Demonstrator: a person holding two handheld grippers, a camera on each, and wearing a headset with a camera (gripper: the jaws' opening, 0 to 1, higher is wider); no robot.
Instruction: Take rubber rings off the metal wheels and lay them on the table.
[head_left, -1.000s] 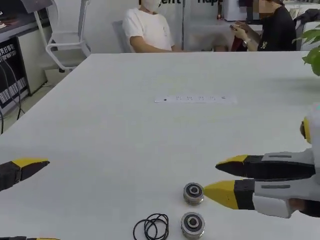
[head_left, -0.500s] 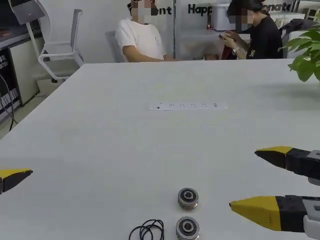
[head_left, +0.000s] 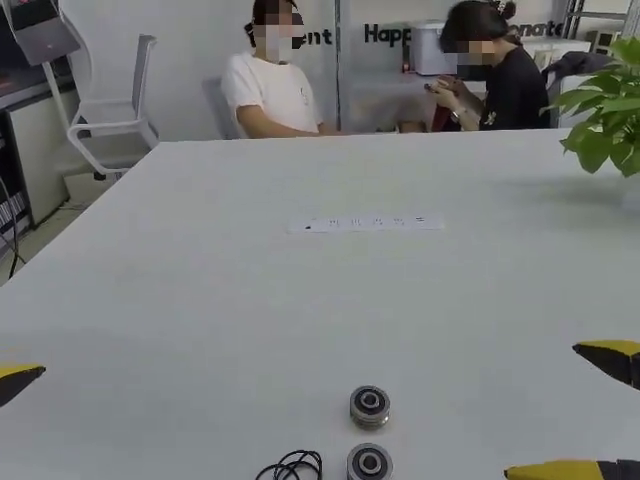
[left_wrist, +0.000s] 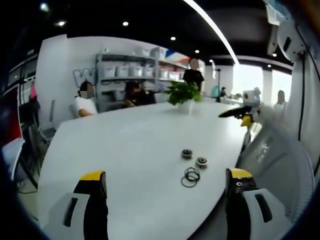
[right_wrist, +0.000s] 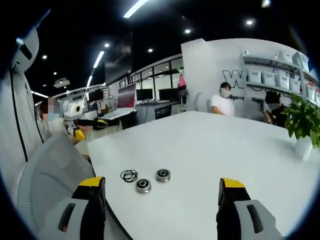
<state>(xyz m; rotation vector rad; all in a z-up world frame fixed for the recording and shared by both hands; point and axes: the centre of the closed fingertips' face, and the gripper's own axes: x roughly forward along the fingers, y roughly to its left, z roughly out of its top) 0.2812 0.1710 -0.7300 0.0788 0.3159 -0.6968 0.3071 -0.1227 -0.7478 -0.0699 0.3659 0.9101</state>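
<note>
While the left hand-held gripper (left_wrist: 165, 175) and the right hand-held gripper (head_left: 572, 410) hang released, jaws spread wide and empty, well apart from the 2 metal wheels (head_left: 370, 404), the black rubber rings (head_left: 292, 466) lie in a loose heap on the white desk (head_left: 300, 300) just beside the nearer wheel (head_left: 369, 463).

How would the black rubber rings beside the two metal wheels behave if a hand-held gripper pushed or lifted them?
The rubber rings look thin and lie in loose, overlapping loops on the table, so they are probably floppy and very light. A push would likely slide or bunch them, not roll them. Because they overlap, lifting one may drag another along.
</note>
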